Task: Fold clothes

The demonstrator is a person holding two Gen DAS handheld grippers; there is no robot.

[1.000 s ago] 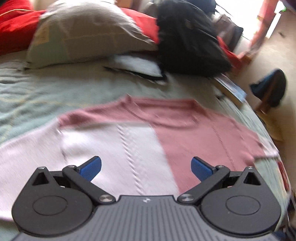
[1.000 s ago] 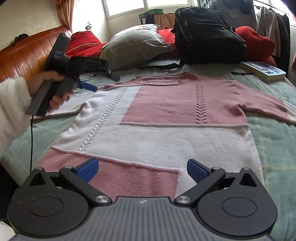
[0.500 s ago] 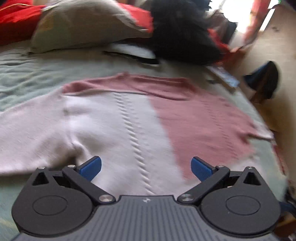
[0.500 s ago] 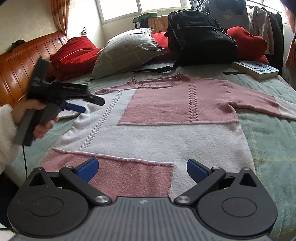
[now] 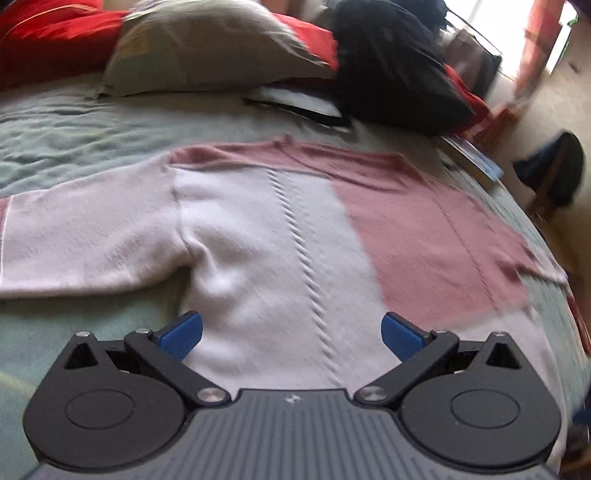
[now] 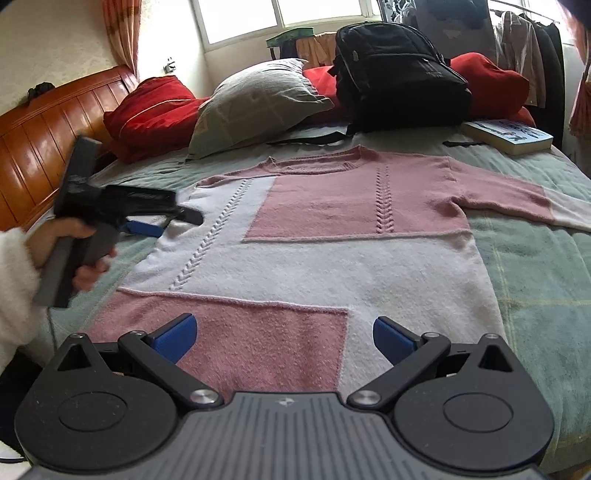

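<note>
Right gripper (image 6: pixel 282 338) sits nearest, jaws spread wide, nothing between the blue pads, hovering over the hem of the sweater (image 6: pixel 314 258) without touching it that I can see. Left gripper (image 5: pixel 291 332) is the same story: spread wide, empty, poised above the white side panel just beside the underarm.

The sweater lies flat and face up on the bed (image 6: pixel 535 288), spread out in pink and white blocks. From the right wrist view its long axis runs straight away from the camera, hem close, neckline far, pointing toward the pillow and backpack. One sleeve stretches off to the right edge of the frame.

From the left wrist view the garment sits crosswise, neckline up and slightly right, and here the near white sleeve reaches out to the left edge, a part the right camera mostly hides behind the left gripper. This view is blurred.

The right wrist view offers what the left cannot: the left gripper (image 6: pixel 162 221) seen from outside, held in a hand (image 6: pixel 70 251) with a fuzzy white sleeve, over the sweater's left side.

Farther back, a grey pillow (image 6: pixel 258 99), a red cushion (image 6: pixel 147 110), a black backpack (image 6: pixel 399 70) and a book (image 6: pixel 509 136) at the far right. A wooden headboard (image 6: pixel 40 125) shows on the left, and the window (image 6: pixel 280 14) behind.
</note>
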